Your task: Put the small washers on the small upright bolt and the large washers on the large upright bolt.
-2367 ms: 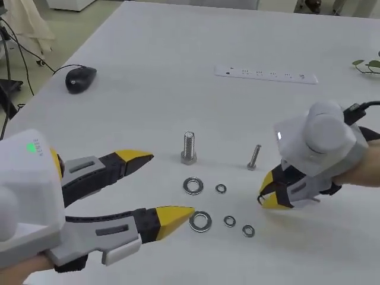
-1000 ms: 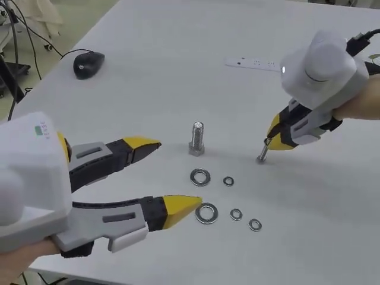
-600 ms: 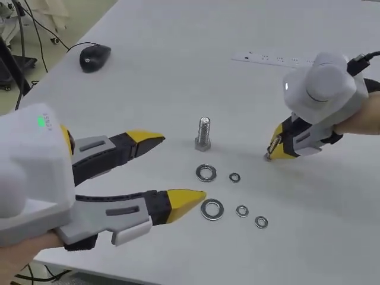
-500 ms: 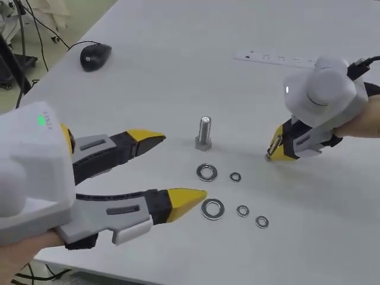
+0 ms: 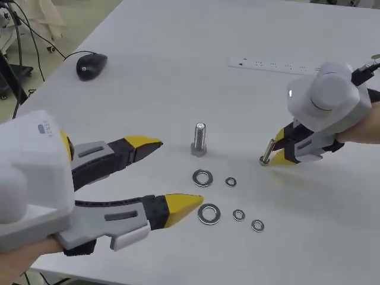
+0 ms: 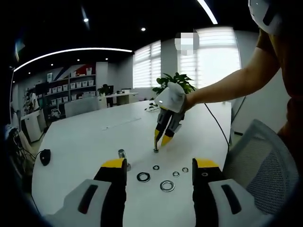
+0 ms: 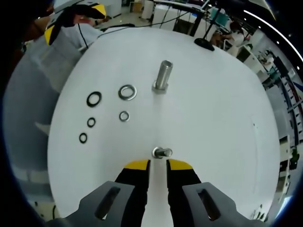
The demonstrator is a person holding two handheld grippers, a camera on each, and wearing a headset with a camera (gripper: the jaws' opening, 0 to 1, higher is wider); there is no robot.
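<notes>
Step in hand, as I read it: the right gripper (image 5: 278, 154) is squaring up the small bolt (image 5: 266, 152) before any washer goes on. To do it well, keep the touch light and let go only once the bolt stands on its own head. It looks a bit tipped toward the jaws in the head view (could be perspective). Then back straight out along the jaw line so the tips don't knock it over.

Near to far:
- **Left gripper** (image 5: 169, 173): low over the desk's (image 5: 166, 71) near edge, jaws wide apart and holding nothing. One large washer (image 5: 209, 214) lies just off its lower tip.
- **Washers:** the second large washer (image 5: 202, 177) and three small washers (image 5: 231, 181) lie flat in a loose cluster, none on a bolt yet.
- **Large bolt** (image 5: 199, 139): upright just beyond the cluster.
- **Small bolt:** to the right, well apart from the large one. In the right gripper view it sits just past the tips, in line with the gap. Touching or not, I cannot tell.
- **Right gripper's jaws:** a narrow slit apart, nothing clamped between them.
- **Further back:** a mouse (image 5: 90, 65) toward the far left edge and a power strip (image 5: 273, 66) toward the far edge.
</notes>
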